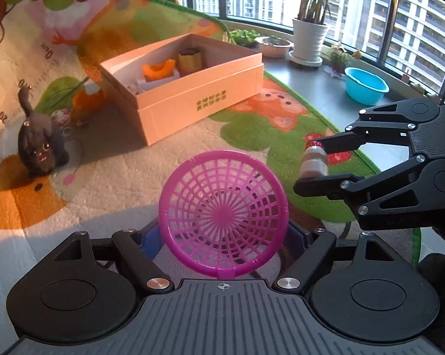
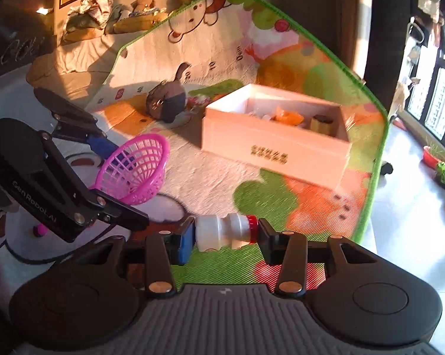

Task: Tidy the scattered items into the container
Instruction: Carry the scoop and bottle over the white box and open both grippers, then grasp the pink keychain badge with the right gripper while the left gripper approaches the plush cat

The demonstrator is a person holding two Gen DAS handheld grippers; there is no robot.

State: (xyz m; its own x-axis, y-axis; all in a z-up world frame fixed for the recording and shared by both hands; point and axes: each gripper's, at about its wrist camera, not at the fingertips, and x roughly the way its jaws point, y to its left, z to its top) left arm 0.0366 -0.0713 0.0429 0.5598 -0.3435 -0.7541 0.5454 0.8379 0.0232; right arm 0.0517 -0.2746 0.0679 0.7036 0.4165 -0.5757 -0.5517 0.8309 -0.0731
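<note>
My left gripper (image 1: pixel 223 233) is shut on a pink plastic basket (image 1: pixel 223 214) and holds it above the play mat; it also shows in the right wrist view (image 2: pixel 133 171). My right gripper (image 2: pixel 223 233) is shut on a small white bottle with a red cap (image 2: pixel 225 232), end to end; it also shows in the left wrist view (image 1: pixel 314 161). The open cardboard box (image 1: pixel 192 94) stands on the mat ahead and holds an orange piece (image 1: pixel 158 69) and a yellow cylinder (image 1: pixel 189 57). The box also shows in the right wrist view (image 2: pixel 275 145).
A dark plush cat (image 1: pixel 39 145) sits on the mat left of the box, with small orange and patterned items (image 1: pixel 83 103) beside it. A blue basin (image 1: pixel 365 84) and potted plants (image 1: pixel 309 35) stand by the window. A small pink item (image 2: pixel 40 230) lies on the mat.
</note>
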